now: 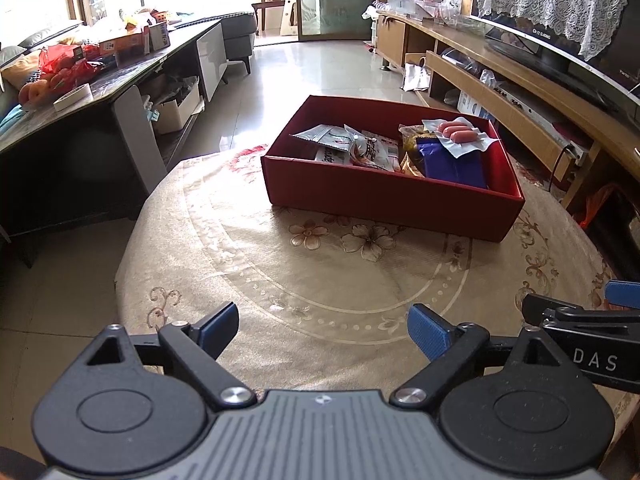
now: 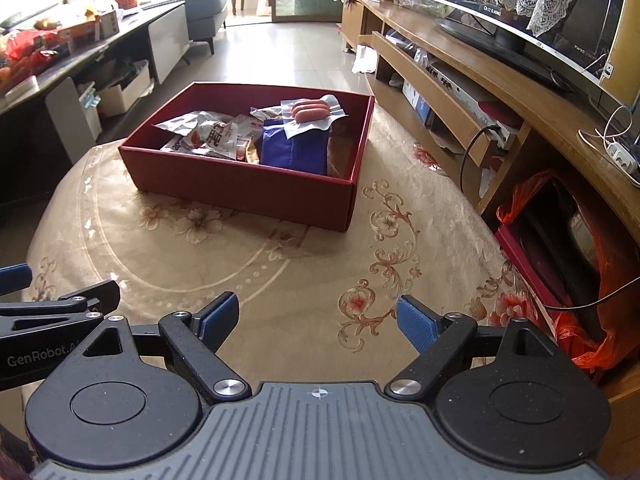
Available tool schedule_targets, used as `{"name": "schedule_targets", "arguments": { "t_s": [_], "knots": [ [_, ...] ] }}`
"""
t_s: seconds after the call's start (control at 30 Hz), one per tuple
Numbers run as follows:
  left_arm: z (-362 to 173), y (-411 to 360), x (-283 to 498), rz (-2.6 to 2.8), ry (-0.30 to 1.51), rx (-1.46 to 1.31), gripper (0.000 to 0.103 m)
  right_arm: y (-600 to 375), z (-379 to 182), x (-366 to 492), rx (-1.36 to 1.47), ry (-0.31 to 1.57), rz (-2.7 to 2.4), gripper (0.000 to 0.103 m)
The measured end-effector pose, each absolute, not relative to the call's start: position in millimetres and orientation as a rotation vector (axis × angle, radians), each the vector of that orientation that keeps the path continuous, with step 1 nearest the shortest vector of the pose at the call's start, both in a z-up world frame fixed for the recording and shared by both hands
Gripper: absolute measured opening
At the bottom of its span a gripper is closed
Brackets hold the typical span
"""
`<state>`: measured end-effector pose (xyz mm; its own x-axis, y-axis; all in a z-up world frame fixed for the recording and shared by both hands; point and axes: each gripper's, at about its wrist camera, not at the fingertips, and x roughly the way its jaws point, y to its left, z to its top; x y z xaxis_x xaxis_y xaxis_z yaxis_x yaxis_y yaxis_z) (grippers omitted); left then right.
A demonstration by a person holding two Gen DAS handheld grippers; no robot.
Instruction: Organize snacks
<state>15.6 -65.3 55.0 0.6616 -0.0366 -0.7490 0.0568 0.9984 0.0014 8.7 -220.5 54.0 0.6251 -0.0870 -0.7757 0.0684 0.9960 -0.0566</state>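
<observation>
Red cardboard formed the box (image 1: 384, 196) that held the snacks, and it sat on the far half of a round table (image 1: 304, 280) under a beige cloth with flowers. Inside the box, a clear pack of sausages (image 1: 458, 133) lay on top of a blue pouch (image 1: 454, 166) toward the right side. A white and red packet (image 1: 374, 150) and a silver packet (image 1: 320, 134) lay on the left side, partly one over the other.

Both claws were near the front edge of the table, well apart from the box, and both were released — nothing was between their blue pads. The left gripper (image 1: 322, 330) pointed at the box, and the right gripper (image 2: 318, 320) was just beside it, on its right; each one showed at the edge of the other's view.

Around the table there was a dark low table (image 1: 80, 92) with fruit and boxes on the left, and a wooden TV stand (image 2: 500, 92) with a TV (image 2: 560, 20) on the right — white lace hung over the screen.
</observation>
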Motion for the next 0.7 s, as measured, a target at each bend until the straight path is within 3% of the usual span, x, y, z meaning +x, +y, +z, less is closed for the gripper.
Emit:
{"name": "schedule_targets", "arguments": {
  "t_s": [0.7],
  "knots": [
    [59.1, -65.6, 12.3, -0.036, 0.814, 0.042, 0.09, -220.4, 50.5, 8.9, -0.026, 0.903, -0.088, 0.09]
  ]
}}
